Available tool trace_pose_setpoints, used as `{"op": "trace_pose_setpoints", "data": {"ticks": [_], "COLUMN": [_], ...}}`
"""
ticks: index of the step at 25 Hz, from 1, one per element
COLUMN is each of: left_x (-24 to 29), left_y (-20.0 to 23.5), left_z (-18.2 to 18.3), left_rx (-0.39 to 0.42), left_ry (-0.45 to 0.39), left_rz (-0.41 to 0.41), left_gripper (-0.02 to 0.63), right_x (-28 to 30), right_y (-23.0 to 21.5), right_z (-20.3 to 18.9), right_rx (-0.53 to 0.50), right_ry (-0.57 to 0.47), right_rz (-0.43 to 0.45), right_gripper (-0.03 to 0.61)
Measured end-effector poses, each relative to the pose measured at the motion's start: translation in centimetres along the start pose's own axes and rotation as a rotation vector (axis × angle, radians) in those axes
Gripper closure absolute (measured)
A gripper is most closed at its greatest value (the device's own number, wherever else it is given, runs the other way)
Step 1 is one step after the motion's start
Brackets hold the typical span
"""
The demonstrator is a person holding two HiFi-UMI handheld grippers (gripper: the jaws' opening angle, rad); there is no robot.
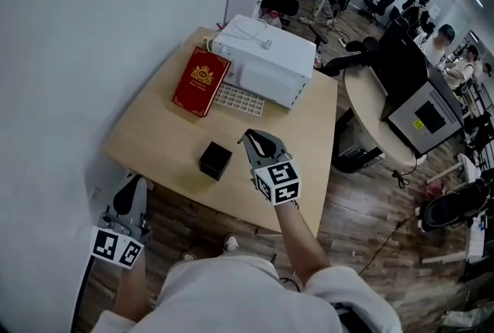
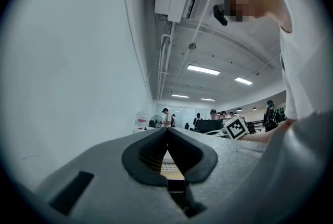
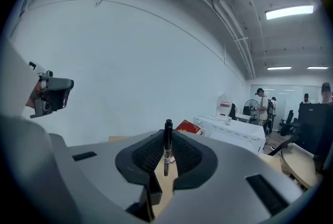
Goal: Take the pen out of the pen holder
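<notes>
A black pen [image 3: 167, 146] stands upright between the pads of my right gripper [image 3: 166, 137], which is shut on it. In the head view the right gripper [image 1: 250, 141] hangs above the wooden table [image 1: 154, 140], just right of the black cube-shaped pen holder [image 1: 215, 160]. The holder also shows through the gap below the jaws [image 3: 153, 192], with the pen clear above it. My left gripper [image 1: 137, 185] is at the table's near left edge, shut with nothing in it [image 2: 167, 132]; its jaws meet at the tips.
A red book [image 1: 201, 81], a white box [image 1: 264, 61] and a pale grid-patterned tray [image 1: 239, 100] lie at the table's far side. A white wall runs along the left. A round desk with a monitor [image 1: 421, 111] stands to the right, with people beyond.
</notes>
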State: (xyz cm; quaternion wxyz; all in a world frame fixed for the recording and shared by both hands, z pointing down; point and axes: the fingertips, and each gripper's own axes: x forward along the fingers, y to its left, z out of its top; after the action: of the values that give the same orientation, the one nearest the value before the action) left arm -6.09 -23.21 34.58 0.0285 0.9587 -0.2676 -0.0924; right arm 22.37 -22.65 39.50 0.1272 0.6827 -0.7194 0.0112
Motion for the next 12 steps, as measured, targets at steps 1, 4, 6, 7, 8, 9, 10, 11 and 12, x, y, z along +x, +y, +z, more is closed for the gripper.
{"op": "trace_pose_setpoints", "data": {"ticks": [1,4,6,7,8,9,10,11,12], "left_x": [0.0,0.3,0.5,0.6,0.5,0.4,0.3,0.2,0.1], "left_y": [0.1,0.3,0.3,0.2,0.2,0.3,0.5,0.7,0.9], "left_z": [0.3,1.0,1.5,1.8,2.1,2.5,2.9,3.2,3.5], "left_rx": [0.003,0.016,0.029,0.035,0.042,0.048,0.055,0.061,0.066], "left_ry": [-0.007,-0.021,-0.027,-0.032,-0.038,-0.044,-0.049,-0.053,-0.057], "left_rz": [0.002,0.006,0.004,0.006,0.010,0.016,0.023,0.029,0.036], "left_gripper": [0.598,0.598,0.598,0.598,0.598,0.598,0.598,0.598,0.598], "right_x": [-0.5,-2.3,-3.7,-4.5,-5.3,-6.0,-6.7,-7.4,-8.0], "right_y": [-0.3,-1.2,-1.8,-2.1,-2.3,-2.5,-2.7,-3.0,-3.3], "right_z": [0.7,2.7,3.9,4.6,5.2,5.9,6.6,7.2,7.7], "right_rx": [-0.004,-0.019,-0.026,-0.030,-0.034,-0.038,-0.042,-0.044,-0.044], "right_ry": [-0.015,-0.059,-0.090,-0.105,-0.120,-0.137,-0.155,-0.171,-0.187], "right_rz": [-0.005,-0.022,-0.032,-0.037,-0.041,-0.044,-0.048,-0.053,-0.058], "right_gripper": [0.531,0.531,0.531,0.531,0.531,0.531,0.531,0.531,0.531]}}
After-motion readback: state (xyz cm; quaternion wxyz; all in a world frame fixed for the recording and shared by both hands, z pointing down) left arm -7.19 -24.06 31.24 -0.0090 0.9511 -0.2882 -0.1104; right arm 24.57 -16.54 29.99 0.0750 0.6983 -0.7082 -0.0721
